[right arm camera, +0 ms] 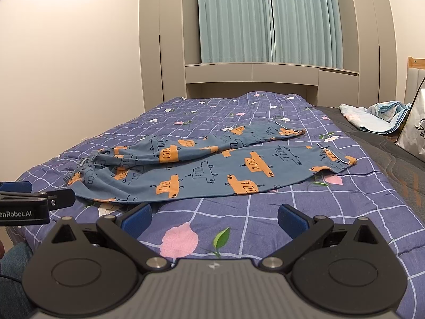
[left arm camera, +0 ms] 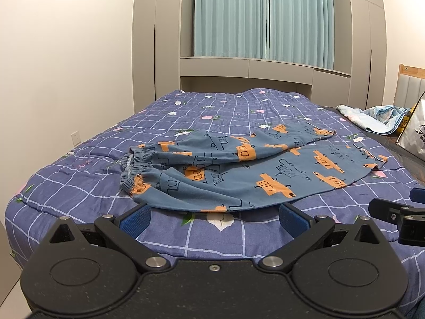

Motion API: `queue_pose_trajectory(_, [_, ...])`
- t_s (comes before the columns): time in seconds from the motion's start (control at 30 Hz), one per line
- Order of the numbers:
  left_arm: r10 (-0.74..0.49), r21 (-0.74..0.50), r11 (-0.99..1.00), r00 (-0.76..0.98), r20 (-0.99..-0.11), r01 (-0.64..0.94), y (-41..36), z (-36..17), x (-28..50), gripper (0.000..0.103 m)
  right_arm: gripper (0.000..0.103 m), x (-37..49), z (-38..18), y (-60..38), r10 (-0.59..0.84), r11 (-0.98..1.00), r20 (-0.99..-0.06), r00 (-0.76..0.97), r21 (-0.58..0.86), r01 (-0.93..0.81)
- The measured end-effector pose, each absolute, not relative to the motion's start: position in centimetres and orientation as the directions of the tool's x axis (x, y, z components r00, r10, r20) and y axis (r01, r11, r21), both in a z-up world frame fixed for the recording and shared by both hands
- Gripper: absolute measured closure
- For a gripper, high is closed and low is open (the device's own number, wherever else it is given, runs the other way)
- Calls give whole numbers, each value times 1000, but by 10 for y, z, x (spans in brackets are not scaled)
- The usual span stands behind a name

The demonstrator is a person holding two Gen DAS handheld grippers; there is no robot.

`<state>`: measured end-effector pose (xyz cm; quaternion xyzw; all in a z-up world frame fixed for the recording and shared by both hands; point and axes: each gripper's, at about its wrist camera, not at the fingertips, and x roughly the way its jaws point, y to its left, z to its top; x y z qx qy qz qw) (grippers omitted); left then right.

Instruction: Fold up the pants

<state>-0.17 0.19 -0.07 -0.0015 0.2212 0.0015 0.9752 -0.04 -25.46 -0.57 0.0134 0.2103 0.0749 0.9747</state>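
Blue pants [left arm camera: 239,170] with orange car prints lie flat on the bed, waistband [left arm camera: 132,170] to the left, both legs running right. They also show in the right wrist view [right arm camera: 212,170]. The far leg lies partly over the near one. My left gripper [left arm camera: 213,216] is open and empty, just short of the pants' near edge. My right gripper [right arm camera: 215,216] is open and empty, a little nearer than the near leg. Each gripper shows in the other's view: the right one at the right edge [left arm camera: 395,212], the left one at the left edge [right arm camera: 39,202].
The bed has a purple checked quilt [left arm camera: 79,186] with flower prints. A crumpled light-blue cloth [left arm camera: 377,117] and a white bag [left arm camera: 414,130] sit at the far right. Grey wardrobes [left arm camera: 156,40] and teal curtains [left arm camera: 263,16] stand behind the bed. A wall [left arm camera: 53,53] is at left.
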Motion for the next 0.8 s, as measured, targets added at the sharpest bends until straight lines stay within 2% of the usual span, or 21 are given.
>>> queue_pose_trajectory(0.8, [3,-1,1000,900,-436,-4,3,-1,-1,0,0,-3,-8,-254,151,988,-415,897,54,-142])
